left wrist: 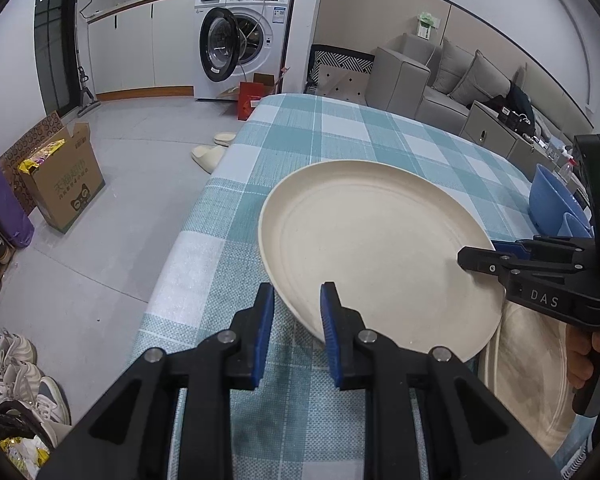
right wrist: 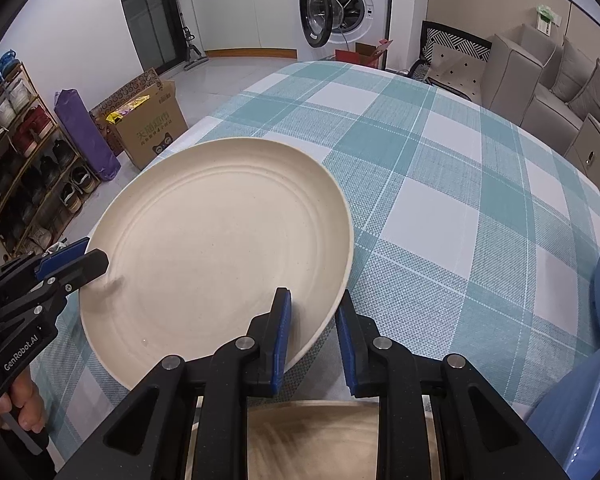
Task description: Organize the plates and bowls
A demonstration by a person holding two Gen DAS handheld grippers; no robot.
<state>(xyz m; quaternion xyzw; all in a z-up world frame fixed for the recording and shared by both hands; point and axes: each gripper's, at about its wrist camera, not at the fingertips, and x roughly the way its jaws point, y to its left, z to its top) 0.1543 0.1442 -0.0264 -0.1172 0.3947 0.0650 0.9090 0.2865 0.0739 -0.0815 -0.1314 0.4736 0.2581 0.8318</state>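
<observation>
Both claws, the left claw [left wrist: 296, 312] and right claw [right wrist: 313, 320], are gripping the round, matte cream plate's [left wrist: 372, 248] rim above the checked surface [right wrist: 440, 184], while only the left view is showing blue plastic bowls [left wrist: 552, 204] beyond the right claw.

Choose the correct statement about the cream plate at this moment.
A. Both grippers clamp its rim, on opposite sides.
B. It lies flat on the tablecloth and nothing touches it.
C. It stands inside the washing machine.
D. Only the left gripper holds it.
A: the left gripper and the right gripper each pinch the rim of the cream plate, one on each side.
</observation>
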